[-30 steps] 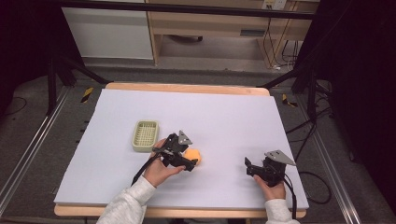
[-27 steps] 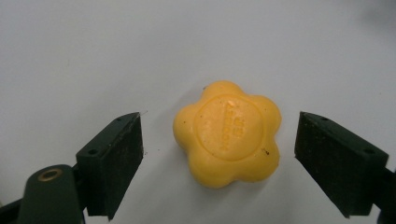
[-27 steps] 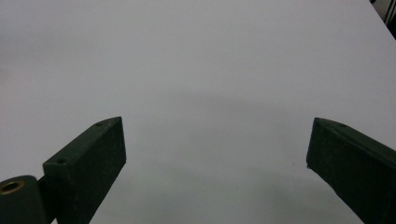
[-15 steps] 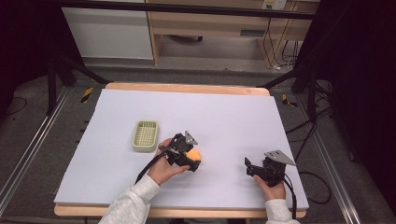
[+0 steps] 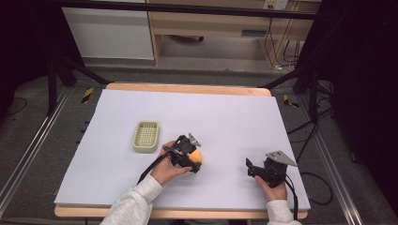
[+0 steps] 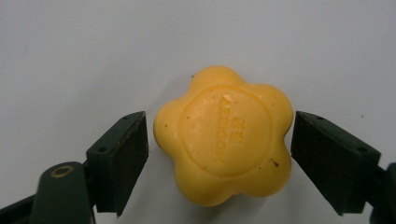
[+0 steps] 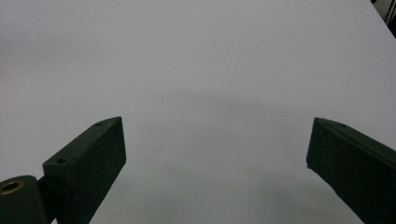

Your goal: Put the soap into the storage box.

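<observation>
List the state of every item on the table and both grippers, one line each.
Yellow soap: lying flat on the table, stamped face up, between the left gripper's jaws.
Left gripper: jaws have just been closing around the soap; pads right at its sides, with a slight gap at one.
Right gripper: open, nothing between its jaws.
Soap dish: empty, upright, left of the soap.

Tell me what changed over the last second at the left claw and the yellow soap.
The left claw barely moved, but its jaws have just been closing around the yellow flower-shaped soap, which lies on the white table sheet between them. One pad looks about to touch; a thin gap shows at the other, so no firm grip yet. The right claw, open and empty, and the green soap dish stayed where they were.
</observation>
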A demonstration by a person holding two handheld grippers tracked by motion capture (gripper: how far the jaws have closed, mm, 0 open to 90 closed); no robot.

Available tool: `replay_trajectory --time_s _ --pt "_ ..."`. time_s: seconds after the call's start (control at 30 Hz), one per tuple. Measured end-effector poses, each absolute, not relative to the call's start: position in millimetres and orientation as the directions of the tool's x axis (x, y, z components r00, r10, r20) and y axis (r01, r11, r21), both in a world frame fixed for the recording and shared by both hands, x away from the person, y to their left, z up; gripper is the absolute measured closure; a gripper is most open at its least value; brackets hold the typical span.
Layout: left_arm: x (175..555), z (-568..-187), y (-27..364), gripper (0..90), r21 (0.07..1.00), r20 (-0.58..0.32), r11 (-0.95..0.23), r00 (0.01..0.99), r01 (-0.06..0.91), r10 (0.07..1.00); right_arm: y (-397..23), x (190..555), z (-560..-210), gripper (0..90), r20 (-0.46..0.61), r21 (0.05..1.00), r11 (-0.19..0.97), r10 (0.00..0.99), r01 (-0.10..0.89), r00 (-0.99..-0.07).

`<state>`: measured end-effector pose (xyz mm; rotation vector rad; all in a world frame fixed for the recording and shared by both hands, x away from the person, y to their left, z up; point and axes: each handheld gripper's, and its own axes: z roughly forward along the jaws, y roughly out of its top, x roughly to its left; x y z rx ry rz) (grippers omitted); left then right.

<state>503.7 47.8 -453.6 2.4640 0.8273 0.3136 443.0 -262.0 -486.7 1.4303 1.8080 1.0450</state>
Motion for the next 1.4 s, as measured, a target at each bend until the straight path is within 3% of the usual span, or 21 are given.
replay_trajectory --time_s 0.37,1.4 --pt "507.4 -459.5 43.5 23.8 0.506 0.050 -0.695 0.787 0.510 0.614 -262.3 443.1 -486.7 5.2 0.017 0.860 0.109 0.971 0.499 -0.240" --pt "506.1 -459.8 40.8 25.2 0.498 0.059 -0.692 0.775 0.523 0.629 -261.9 443.2 -486.8 5.2 0.013 0.860 0.111 0.971 0.498 -0.239"
